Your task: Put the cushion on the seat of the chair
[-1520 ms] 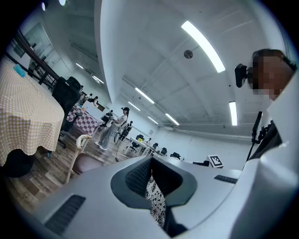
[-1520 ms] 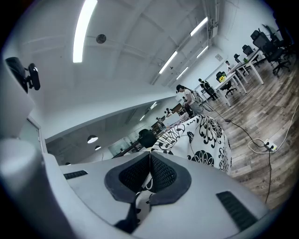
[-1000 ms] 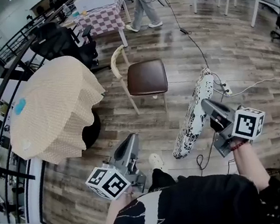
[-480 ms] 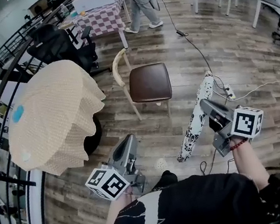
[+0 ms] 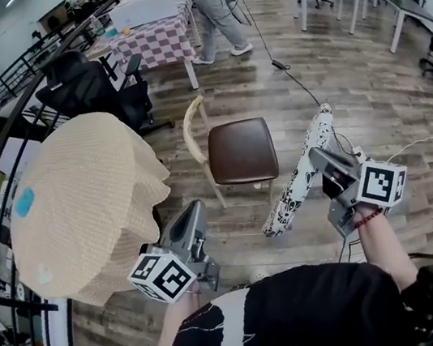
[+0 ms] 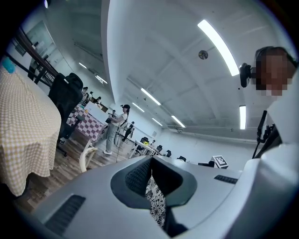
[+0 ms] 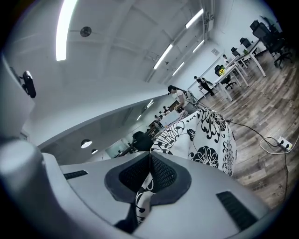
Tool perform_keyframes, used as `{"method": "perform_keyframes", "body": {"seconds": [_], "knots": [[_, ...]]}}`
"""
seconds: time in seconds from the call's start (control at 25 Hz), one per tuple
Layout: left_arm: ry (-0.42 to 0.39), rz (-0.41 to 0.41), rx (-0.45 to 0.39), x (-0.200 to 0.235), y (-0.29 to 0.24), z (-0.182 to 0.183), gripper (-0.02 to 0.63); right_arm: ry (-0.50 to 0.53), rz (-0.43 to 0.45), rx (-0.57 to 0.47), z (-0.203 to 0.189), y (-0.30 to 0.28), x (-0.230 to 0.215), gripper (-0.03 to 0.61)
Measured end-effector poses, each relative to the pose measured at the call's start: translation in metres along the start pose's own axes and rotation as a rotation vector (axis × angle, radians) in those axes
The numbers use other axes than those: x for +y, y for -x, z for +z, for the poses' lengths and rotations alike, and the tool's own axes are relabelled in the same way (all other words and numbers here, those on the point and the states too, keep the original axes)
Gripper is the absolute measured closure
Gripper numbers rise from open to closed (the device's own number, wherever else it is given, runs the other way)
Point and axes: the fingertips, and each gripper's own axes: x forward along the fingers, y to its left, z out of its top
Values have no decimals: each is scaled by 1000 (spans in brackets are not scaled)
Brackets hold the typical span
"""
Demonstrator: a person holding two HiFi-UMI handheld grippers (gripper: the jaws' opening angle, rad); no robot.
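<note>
The task seems about half done. The cushion (image 5: 294, 186) is taken up, but it is not yet on the chair (image 5: 240, 152).

The right gripper (image 5: 318, 161) pinches the black-and-white flowered cushion near its upper end. In the right gripper view, the fabric is squeezed between the two dark pads. In the head view the cushion hangs on a slant, just to the right of and below the brown seat. It does not appear to touch the seat, which is bare.

The left gripper (image 5: 193, 211) is at the lower left of the head view, apart from the cushion. Its jaws are closed to a thin slit and hold nothing. The strip of print seen in that slit is probably the cushion beyond.

What is left is to bring the cushion over the seat, lay it flat there and let it go.
</note>
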Motion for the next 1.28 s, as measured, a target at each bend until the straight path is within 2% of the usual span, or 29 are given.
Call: {"method": "perform_keyframes", "body": {"seconds": [0.12, 0.32, 0.52, 0.72, 0.88, 1.04, 1.28], "knots": [[-11, -14, -5, 24, -19, 20, 598, 12, -9, -18, 14, -31, 2, 563], [-9, -32, -1, 34, -34, 31, 598, 3, -45, -23, 17, -49, 2, 563], [-3, -49, 19, 37, -43, 19, 598, -17, -27, -9, 11, -65, -4, 563], [26, -28, 50, 44, -47, 3, 598, -26, -38, 23, 2, -74, -13, 563], [27, -26, 81, 47, -52, -5, 598, -53, -15, 28, -3, -87, -17, 563], [37, -24, 108, 56, -57, -14, 598, -83, -35, 49, -11, -100, -31, 563], [62, -36, 104, 62, -75, -9, 598, -81, -49, 66, -3, -115, -45, 563]]}}
